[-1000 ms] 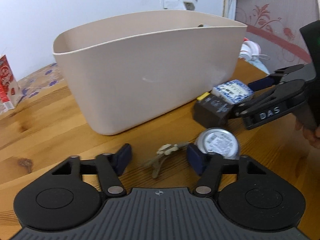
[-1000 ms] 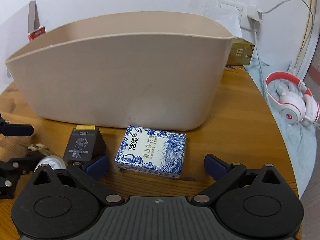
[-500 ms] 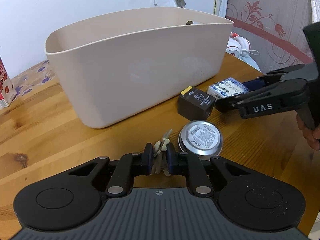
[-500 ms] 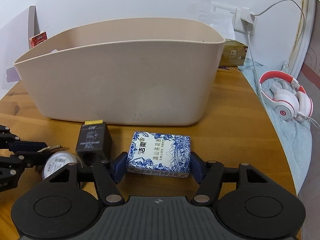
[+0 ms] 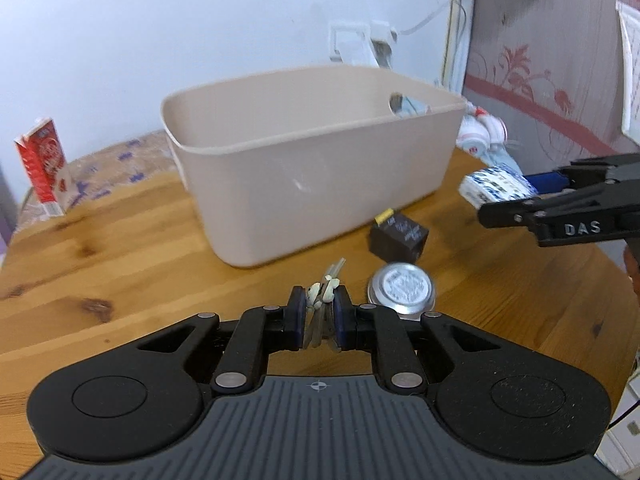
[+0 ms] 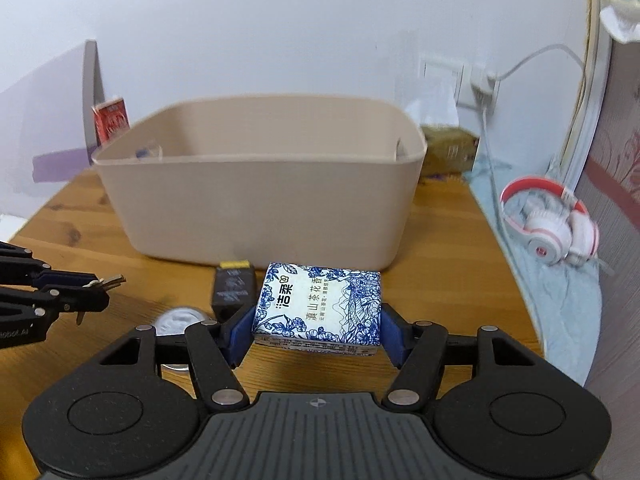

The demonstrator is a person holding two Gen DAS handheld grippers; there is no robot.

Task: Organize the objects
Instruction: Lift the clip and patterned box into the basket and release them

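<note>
1. Beige plastic bin [image 6: 260,204] stands on the wooden table [image 5: 120,264], nearer a second ago, now farther and lower in both views.
2. The left gripper [image 5: 318,316], open a second ago, is pressed onto the keys [image 5: 320,300], lifted.
3. The right gripper [image 6: 316,320] pinches the blue-and-white tissue pack [image 6: 318,306], raised off the table.
4. Both loads look ready for the bin; black box [image 5: 398,234] and round tin [image 5: 401,288] remain.

Both grippers are matte black with blue finger pads. The left gripper [image 5: 318,314] has a ribbed grey base, round hubs and silver pivot screws. The right gripper [image 6: 316,330] matches it; in the left view's right edge its side reads "DAS" in white.
</note>
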